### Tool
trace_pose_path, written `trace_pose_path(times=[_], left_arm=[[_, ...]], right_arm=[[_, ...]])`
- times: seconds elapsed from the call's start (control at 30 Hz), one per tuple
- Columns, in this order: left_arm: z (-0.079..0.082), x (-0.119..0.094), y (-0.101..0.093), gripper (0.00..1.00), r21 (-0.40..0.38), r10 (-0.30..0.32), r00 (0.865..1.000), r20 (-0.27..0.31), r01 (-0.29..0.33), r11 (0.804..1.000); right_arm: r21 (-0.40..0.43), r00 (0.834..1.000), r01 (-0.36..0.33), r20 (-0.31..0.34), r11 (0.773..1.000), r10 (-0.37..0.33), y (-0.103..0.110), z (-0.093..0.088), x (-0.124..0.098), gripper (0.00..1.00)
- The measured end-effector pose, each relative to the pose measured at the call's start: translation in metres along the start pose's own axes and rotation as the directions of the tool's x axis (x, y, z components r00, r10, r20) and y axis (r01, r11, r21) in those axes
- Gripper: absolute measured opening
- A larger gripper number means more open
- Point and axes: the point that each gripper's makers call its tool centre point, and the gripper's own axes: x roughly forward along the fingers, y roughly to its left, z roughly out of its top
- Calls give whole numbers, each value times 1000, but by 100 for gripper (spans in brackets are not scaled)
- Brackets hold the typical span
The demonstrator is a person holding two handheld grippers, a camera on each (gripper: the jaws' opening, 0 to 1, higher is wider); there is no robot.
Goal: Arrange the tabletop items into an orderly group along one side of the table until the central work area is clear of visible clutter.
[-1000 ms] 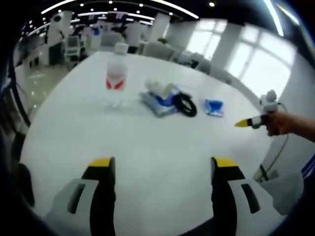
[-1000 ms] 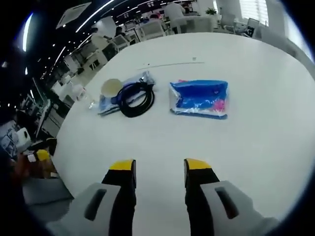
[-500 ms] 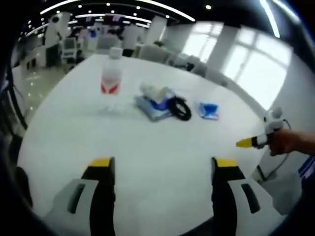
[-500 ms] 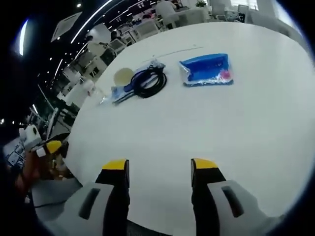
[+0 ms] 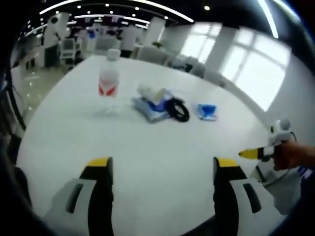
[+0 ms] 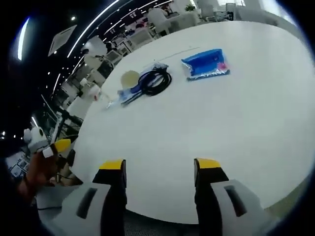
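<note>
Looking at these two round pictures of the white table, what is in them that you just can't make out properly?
- Water bottle: left gripper view, blurred, label unreadable.
- Blue packet: right gripper view, print too small to read.
- Black cable coil and cup: lying on a flat blue item, mostly covering it.
- Far room: both views, blurred and warped.

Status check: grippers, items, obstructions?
Left gripper and right gripper open, empty, over bare table. Water bottle, black cable coil, blue pouch untouched mid-table. Nothing in the way.
</note>
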Motion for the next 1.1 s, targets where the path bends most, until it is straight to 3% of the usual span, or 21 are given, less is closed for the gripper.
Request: trace_pose_path(times=[0.07, 0.17, 0.7, 1.1], left_arm=[[2, 0, 2, 81, -24, -3, 1000, 9, 4, 1000], [1, 1, -2, 82, -32, -17, 1000, 5, 17, 999], [-14, 9, -12, 82, -8, -49, 997, -59, 48, 999], [-18, 9, -10, 81, -18, -40, 997, -71, 39, 999]], right_arm=[[-15, 999, 12, 49, 1000, -11, 3, -1, -4, 63], [-3, 999, 9, 40, 1000, -9, 2, -10, -4, 69], [56, 998, 56, 33, 997, -58, -6, -31, -11, 67], [39, 999, 40, 34, 998, -41, 0, -30, -9, 66]])
